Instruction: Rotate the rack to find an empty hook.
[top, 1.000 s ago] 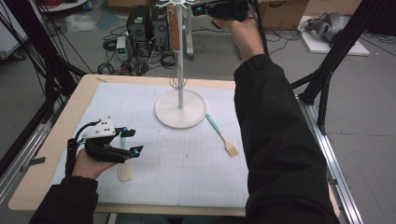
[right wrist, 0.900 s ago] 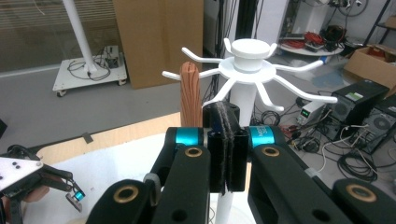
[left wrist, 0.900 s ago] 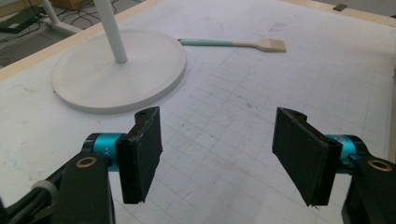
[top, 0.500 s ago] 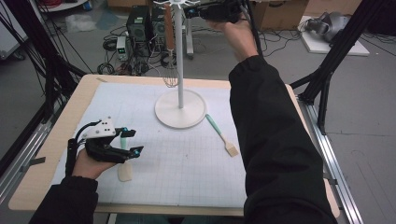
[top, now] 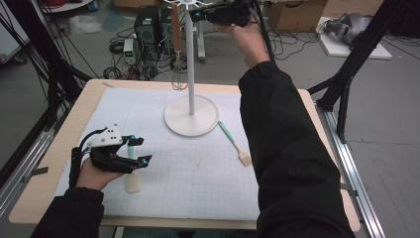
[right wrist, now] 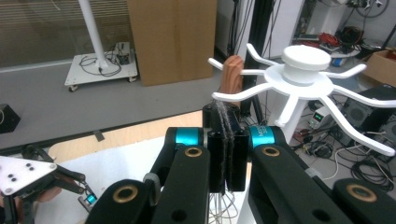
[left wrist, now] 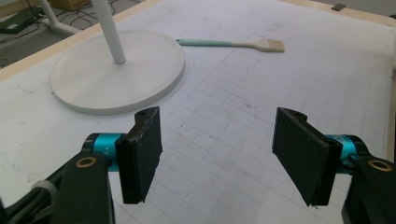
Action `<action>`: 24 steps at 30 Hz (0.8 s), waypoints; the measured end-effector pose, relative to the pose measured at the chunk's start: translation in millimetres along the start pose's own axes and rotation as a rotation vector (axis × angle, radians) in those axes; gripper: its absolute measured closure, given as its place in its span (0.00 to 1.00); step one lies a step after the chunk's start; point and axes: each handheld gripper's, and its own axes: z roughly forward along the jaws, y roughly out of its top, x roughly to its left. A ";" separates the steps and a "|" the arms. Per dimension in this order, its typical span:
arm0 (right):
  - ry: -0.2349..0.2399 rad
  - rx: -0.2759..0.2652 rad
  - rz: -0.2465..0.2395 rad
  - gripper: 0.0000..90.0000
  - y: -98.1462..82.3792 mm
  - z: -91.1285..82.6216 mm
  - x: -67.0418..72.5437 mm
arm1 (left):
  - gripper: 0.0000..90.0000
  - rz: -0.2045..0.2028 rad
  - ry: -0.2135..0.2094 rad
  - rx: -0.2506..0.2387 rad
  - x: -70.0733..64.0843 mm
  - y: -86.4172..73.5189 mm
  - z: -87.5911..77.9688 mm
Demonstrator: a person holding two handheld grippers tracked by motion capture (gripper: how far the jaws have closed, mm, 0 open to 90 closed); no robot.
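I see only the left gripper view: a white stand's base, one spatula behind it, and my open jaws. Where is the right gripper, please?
Observer: The right gripper is raised beside the top of the white stand, with its jaws shut.
Operator: Does something hang on that stand?
Observer: Yes, a whisk with a wooden handle hangs from one arm of it.
Operator: Is anything below my left gripper?
Observer: In the high view, a second spatula lies on the mat, partly under the left gripper.
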 end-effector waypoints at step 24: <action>0.095 0.013 0.002 0.78 -47.0 -2.6 35.9 | 0.36 -0.005 0.003 0.004 -2.2 0.2 2.1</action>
